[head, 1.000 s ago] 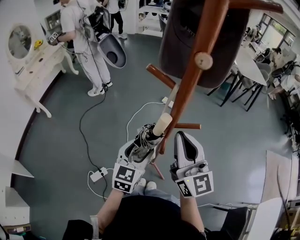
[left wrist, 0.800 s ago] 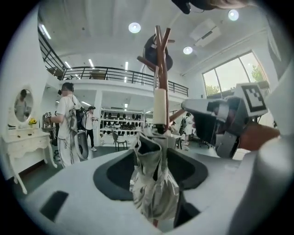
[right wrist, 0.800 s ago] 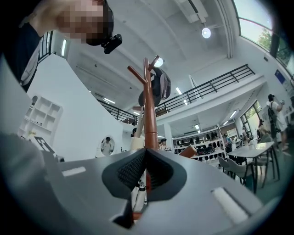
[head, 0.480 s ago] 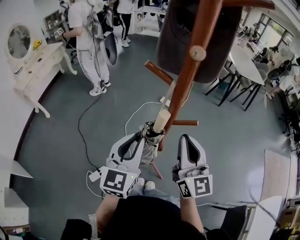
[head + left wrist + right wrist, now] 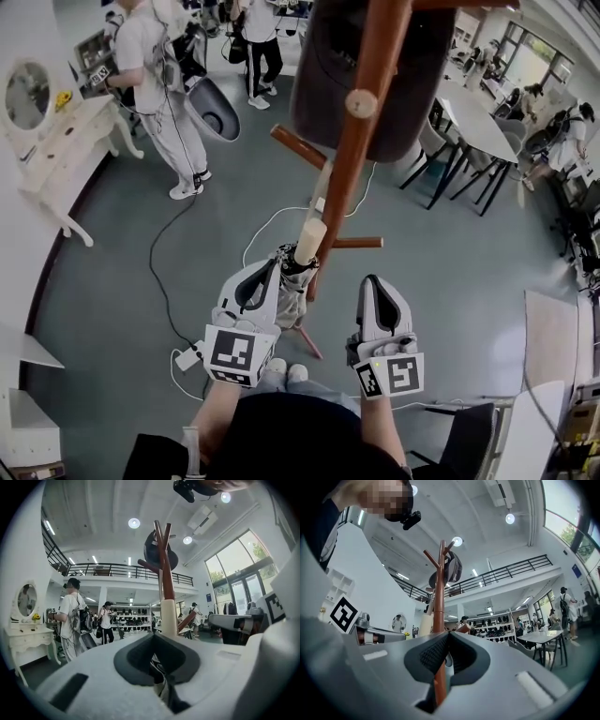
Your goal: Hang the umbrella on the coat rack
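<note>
The folded umbrella (image 5: 307,246) stood nearly upright against the coat rack (image 5: 361,122). Its long axis ran almost parallel to the brown pole, with the cream handle end pointing up toward the head camera and the loose dark and beige cloth end pointing down at the grey floor (image 5: 450,281). The handle lay just beside the pole on the left gripper's side, at about the level of the rack's short lower peg (image 5: 361,243), which stuck out on the other side of the pole. The left gripper (image 5: 275,274) pointed level at the umbrella just below the handle. Its jaws were closed, the tips meeting, and umbrella cloth showed caught in the slit between them. In the left gripper view the handle rose straight up in front of the pole. The right gripper (image 5: 372,281) was held near the pole's other side without touching it. Its jaws were together on nothing, and its own view showed only the pole beyond the slit. A dark rounded bag (image 5: 441,84) hung from the rack's upper pegs. A standing person (image 5: 155,84) was by a white dressing table (image 5: 56,141) well away at the room's edge.
</note>
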The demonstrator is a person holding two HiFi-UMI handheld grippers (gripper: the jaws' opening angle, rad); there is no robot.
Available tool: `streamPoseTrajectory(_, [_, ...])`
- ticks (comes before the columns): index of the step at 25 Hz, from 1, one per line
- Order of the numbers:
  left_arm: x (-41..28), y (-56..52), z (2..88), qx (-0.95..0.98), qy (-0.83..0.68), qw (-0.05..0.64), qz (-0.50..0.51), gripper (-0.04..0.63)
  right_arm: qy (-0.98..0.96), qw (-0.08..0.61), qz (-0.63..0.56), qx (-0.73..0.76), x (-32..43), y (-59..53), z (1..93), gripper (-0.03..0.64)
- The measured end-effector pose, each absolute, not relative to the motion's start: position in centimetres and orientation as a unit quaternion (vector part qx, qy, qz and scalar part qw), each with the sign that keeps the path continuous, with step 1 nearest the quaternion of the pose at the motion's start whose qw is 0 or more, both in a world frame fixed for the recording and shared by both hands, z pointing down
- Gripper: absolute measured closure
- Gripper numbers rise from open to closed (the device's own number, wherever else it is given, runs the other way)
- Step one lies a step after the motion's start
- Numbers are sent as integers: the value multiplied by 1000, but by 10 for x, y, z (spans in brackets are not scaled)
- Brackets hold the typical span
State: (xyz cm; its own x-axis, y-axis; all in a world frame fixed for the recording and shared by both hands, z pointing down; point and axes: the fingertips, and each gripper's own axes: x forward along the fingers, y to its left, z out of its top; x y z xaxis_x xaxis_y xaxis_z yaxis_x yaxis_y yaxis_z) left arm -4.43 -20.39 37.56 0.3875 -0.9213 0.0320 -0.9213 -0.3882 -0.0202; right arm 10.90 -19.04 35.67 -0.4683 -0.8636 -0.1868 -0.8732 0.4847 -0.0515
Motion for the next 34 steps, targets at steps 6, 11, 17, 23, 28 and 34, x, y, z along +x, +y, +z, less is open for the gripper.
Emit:
streamPoseTrajectory(6, [-40,-204,375,834,-551,4,24,594,856,93,24,-508,111,-189,355,609])
streamPoseTrajectory(11, [-40,-205,372,834,-552,2,25,594,855,93,24,-510,114,-191,357,609])
streamPoseTrajectory(17, [-40,-205,369,836,-549,6,25,594,858,91,24,-505,109,-191,357,609])
streamPoseTrajectory(23, [-39,-205,369,836,-547,5,30,593,858,89,22,-506,110,-191,359,609])
streamPoseTrajectory(28, [-40,-207,373,836,-547,7,34,593,857,88,22,-507,110,-193,361,609])
streamPoseTrajectory(34, [-36,-207,371,839,-542,5,35,593,857,86,21,-508,112,-194,363,609])
